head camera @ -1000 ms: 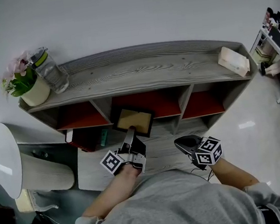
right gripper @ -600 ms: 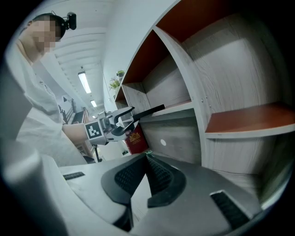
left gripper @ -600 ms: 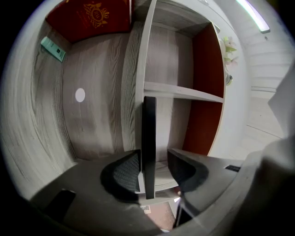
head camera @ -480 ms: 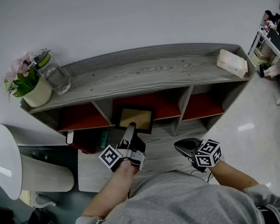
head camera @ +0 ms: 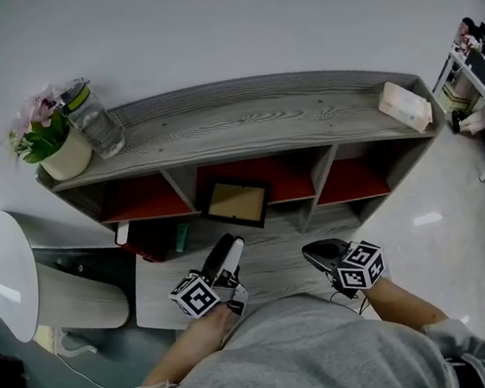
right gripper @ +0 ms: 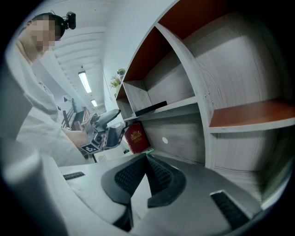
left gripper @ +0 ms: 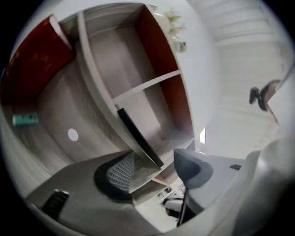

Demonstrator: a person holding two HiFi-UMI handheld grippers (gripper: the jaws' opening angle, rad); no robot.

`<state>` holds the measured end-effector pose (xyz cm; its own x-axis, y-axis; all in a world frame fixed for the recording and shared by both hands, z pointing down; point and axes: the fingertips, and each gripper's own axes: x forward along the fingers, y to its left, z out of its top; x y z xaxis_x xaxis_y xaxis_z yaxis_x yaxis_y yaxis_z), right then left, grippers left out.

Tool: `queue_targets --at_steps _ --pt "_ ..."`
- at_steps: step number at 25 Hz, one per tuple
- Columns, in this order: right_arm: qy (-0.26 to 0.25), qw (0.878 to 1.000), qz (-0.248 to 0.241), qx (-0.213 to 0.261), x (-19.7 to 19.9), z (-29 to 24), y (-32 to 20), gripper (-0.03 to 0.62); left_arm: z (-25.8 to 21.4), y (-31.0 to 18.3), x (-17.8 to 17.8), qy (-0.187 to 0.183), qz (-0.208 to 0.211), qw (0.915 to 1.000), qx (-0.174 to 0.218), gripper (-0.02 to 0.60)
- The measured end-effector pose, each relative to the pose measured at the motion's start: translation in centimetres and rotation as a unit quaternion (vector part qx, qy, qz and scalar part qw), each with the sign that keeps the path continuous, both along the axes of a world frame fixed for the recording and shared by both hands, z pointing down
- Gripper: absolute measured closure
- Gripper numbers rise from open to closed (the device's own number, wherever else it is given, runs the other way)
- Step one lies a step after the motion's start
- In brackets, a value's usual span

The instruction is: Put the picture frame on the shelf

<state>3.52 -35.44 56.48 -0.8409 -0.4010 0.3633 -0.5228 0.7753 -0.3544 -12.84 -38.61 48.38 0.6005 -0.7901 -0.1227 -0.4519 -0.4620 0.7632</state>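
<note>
The picture frame [head camera: 236,202] has a thin dark border around a plain tan panel. It stands leaning at the front of the middle compartment of the shelf [head camera: 252,122]. The left gripper [head camera: 229,249] is near it but apart; its jaws have just been opening and stand spread, with nothing between them. The right gripper [head camera: 314,252] sits off to the right, jaws pressed together and empty.

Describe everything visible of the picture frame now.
The black-bordered rectangular picture frame with a tan panel stands tilted in the middle compartment of the grey wood-grain shelf, its bottom edge on the compartment floor. The left gripper, whose fingers have just been opening with nothing between them, is clear of it.
</note>
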Motion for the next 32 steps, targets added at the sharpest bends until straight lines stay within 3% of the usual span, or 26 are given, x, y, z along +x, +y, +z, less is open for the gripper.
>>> queue_targets --at_steps 2,5,7,10,12,14,17,32 --pt "0.000 1.000 0.000 -0.002 0.0 0.2 0.1 0.576 0.0 0.8 -0.2 -0.099 -0.001 0.9942 0.041 0.345" --pt "0.001 1.000 0.000 -0.004 0.0 0.5 0.4 0.576 0.0 1.3 -0.1 -0.217 0.007 0.9716 0.093 0.448" --pt "0.001 1.000 0.001 -0.005 0.0 0.6 0.6 0.576 0.0 0.9 -0.2 -0.274 0.001 0.9553 0.111 0.488" --pt "0.004 1.000 0.003 -0.006 0.1 0.8 0.9 0.576 -0.5 -0.1 -0.3 -0.364 -0.019 0.9214 0.136 0.572" --pt "0.005 1.000 0.006 -0.007 0.2 0.9 1.0 0.576 -0.8 -0.6 0.1 -0.407 -0.021 0.9013 0.147 0.572" --pt "0.004 1.000 0.009 -0.009 0.4 1.0 1.1 0.576 -0.8 -0.9 0.5 -0.432 -0.018 0.8894 0.149 0.572" --pt "0.005 1.000 0.013 -0.008 0.5 1.0 1.3 0.576 -0.3 -1.1 0.7 -0.448 -0.016 0.8828 0.140 0.572" --pt "0.007 1.000 0.023 -0.009 1.3 1.0 1.5 0.576 0.3 -3.1 1.3 -0.463 -0.010 0.8771 0.128 0.572"
